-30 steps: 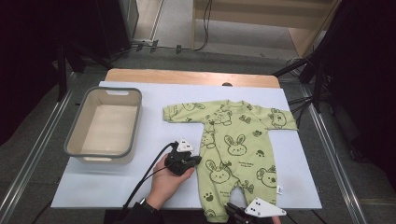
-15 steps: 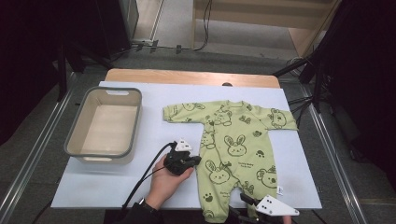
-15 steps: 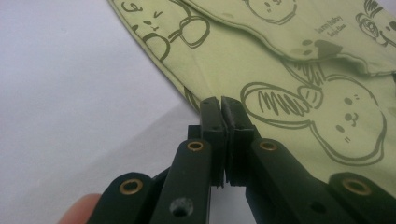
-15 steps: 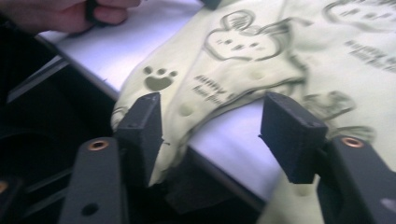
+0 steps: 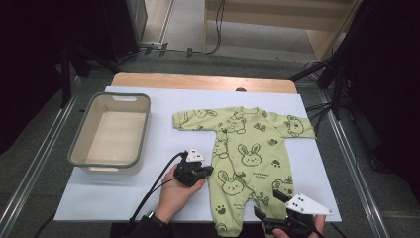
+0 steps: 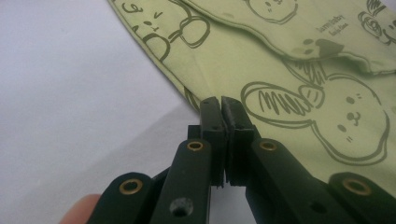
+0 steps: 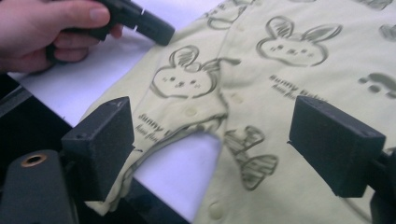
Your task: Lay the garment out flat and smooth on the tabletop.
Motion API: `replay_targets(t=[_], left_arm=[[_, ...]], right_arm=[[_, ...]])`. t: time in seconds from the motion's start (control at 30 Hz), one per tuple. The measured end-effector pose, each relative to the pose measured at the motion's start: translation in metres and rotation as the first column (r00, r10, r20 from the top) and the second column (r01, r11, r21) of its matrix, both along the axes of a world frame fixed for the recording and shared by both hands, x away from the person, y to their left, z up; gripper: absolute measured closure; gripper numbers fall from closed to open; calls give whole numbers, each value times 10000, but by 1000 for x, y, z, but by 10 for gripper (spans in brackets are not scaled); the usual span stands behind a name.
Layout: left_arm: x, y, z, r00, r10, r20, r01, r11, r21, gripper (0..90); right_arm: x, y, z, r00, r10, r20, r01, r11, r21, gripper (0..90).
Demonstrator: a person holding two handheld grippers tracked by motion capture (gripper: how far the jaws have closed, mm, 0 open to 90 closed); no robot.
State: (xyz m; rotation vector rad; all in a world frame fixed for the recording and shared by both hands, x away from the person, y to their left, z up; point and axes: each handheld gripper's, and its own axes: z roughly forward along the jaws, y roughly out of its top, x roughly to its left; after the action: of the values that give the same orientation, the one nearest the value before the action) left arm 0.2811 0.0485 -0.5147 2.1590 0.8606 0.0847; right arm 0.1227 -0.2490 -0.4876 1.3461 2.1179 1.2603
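Green bunny-print romper (image 5: 245, 158) lies flat, spread on the white desk (image 5: 99, 203), right of the grey tub (image 5: 110, 134). Left tongs (image 6: 222, 105) clamped together at the romper's left edge, pinching fabric. Right tongs (image 7: 210, 144) have just been opening, wide apart above the leg cuffs, not gripping.

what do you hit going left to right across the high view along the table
grey tub → left gripper, shut at the garment's edge → green bunny romper → right gripper, jaws just opened, near the romper's legs
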Motion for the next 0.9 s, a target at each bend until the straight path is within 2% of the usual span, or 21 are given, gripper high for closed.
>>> replay_targets(t=[0.1,0.27,0.33,0.4,0.57,0.9], left_arm=[[0,0,0,10000,8,-32,-8,10000,-5,882],[1,0,0,10000,7,-84,-7,10000,-68,882],[1,1,0,10000,18,-90,-19,10000,-71,882],[1,1,0,9999,19,-100,-20,10000,-79,881],[1,1,0,9999,-2,-130,1,10000,-63,882],[2,1,0,9997,-3,-224,0,9999,-143,881]], right_arm=[[6,-7,7,9998,-47,200,46,10000,39,80],[19,-20,19,9988,-266,409,261,9996,127,67],[24,-25,23,9983,-285,499,281,9996,89,0],[29,-30,26,9981,-253,558,244,9996,168,0],[37,-43,33,9944,-658,821,661,9978,-4,0],[47,-69,40,9864,-1264,1054,1255,9920,153,0]])
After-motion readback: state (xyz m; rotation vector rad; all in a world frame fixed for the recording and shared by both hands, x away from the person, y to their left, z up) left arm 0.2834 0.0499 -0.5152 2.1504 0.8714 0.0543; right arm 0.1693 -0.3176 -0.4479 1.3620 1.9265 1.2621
